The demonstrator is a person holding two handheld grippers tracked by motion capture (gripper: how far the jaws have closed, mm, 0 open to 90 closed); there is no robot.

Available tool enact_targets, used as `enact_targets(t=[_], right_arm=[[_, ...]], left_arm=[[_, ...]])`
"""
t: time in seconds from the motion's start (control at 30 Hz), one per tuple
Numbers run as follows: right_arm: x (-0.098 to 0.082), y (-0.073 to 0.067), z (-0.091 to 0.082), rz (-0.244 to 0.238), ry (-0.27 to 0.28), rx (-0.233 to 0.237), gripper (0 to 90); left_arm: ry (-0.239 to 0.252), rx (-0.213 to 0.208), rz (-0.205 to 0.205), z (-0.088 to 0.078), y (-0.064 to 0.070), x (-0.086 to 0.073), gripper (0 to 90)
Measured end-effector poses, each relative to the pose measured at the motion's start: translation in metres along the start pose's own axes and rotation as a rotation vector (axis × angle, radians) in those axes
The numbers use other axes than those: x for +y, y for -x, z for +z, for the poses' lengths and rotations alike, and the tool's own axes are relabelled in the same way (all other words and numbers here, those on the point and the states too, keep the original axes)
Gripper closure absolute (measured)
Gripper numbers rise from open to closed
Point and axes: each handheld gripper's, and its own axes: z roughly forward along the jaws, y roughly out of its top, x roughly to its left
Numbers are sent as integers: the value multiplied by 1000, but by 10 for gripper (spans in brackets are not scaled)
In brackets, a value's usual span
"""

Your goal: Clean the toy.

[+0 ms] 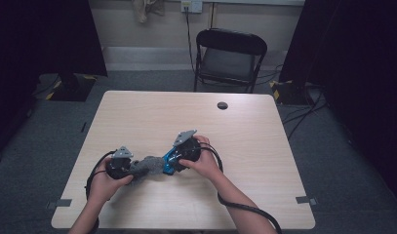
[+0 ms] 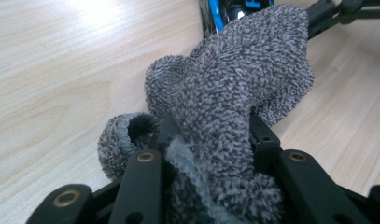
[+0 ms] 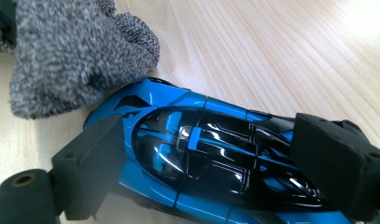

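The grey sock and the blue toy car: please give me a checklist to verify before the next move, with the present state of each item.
1. Left gripper holds the grey sock: ok, jaws shut on the fabric.
2. Right gripper has the blue toy car between its jaws: ok, one pad at each end.
3. Right pads pressing on the car: cannot tell.
4. Sock opening faces the car: cannot tell.
5. Sock close to the car: ok, next to its nose.
6. Table around the work free of clutter: ok.
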Motion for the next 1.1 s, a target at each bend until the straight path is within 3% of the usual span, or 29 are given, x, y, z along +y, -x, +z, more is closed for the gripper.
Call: enact_targets(t=[0.17, 0.23, 0.3, 0.43, 0.57, 0.67, 0.7, 0.77, 0.8, 0.83, 0.9, 0.93, 0.97, 1.03, 1.1], right_arm=[[-1, -3, 1, 6, 9, -14, 75], [-1, -4, 1, 3, 13, -14, 76], [-1, -4, 1, 7, 14, -15, 76], [-1, -4, 1, 8, 12, -15, 76], [-1, -5, 1, 8, 12, -13, 77], [-1, -5, 2, 8, 10, -14, 77], [-1, -5, 1, 6, 9, -14, 77], [-1, -5, 1, 8, 13, -14, 77], [-1, -5, 2, 9, 16, -14, 78], [-2, -5, 2, 8, 20, -16, 78], [-2, -5, 2, 8, 20, -17, 78], [-2, -6, 1, 11, 19, -18, 78], [-2, -6, 2, 12, 19, -18, 78], [-2, -7, 2, 15, 21, -21, 78], [-2, -7, 2, 19, 24, -23, 78]], left_arm=[[-16, -4, 38, 5, 2, -1, 629], [-15, -8, 34, 5, 3, -1, 602], [-8, -17, 30, 5, 3, 0, 508], [2, -5, 93, 5, 5, 5, 296], [22, 0, 101, 10, 5, 9, 258], [-13, 2, 94, 17, 5, 7, 393], [-19, -13, 88, 17, 6, 7, 498], [-34, 15, 90, 16, 6, 8, 620], [-33, 30, 64, 16, 6, 9, 657], [-28, 56, 35, 15, 5, 10, 668], [-18, 158, 28, 15, 3, 11, 675], [-12, 178, 9, 16, 2, 11, 677], [-12, 178, 7, 18, 2, 11, 679], [-29, 184, 60, 21, 7, 13, 687], [-50, 152, 77, 23, 13, 17, 691]])
